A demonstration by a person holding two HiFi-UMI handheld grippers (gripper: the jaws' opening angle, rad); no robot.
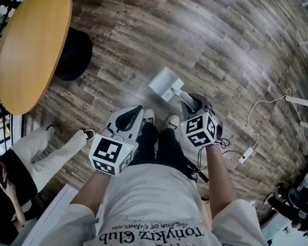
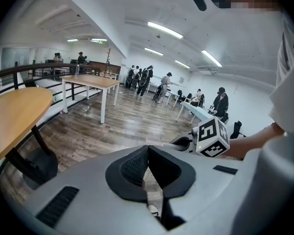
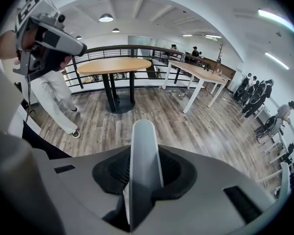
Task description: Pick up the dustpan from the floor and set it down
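Dustpan (image 1: 165, 84), beyond the shoes (image 1: 161, 120), sits clamped in the right gripper (image 1: 188, 101); left gripper (image 1: 127, 118) is closed, empty. Lower it flat.

Open office, rows of desks (image 2: 90, 82), mezzanine railing (image 3: 118, 48), wood floor (image 1: 220, 45)

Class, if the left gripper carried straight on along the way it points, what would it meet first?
Most likely the bare wooden floor; the left gripper points forward and down. The dustpan is just right of that line, though depth is unclear.
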